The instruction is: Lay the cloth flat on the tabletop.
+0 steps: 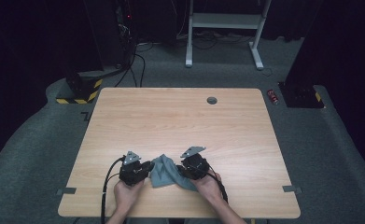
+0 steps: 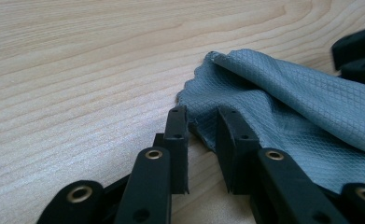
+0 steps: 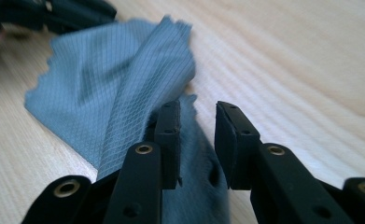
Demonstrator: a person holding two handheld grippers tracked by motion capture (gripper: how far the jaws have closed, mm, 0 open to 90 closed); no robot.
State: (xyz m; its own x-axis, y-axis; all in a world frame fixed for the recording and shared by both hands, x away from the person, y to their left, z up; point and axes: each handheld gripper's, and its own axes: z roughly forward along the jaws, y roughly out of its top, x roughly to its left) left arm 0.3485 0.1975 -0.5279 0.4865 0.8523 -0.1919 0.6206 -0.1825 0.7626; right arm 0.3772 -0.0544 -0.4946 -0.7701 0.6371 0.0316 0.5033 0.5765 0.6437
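Both your grippers, left and right, stand open flanking the grey cloth low on the desk, poised to pinch its edges.

Overhead view faces forward; gripper views share cloth closely.

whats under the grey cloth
The cloth lies crumpled on the bare wooden table. One flap is folded over onto itself. Whatever might sit beneath the folds is covered, though nothing bulges.
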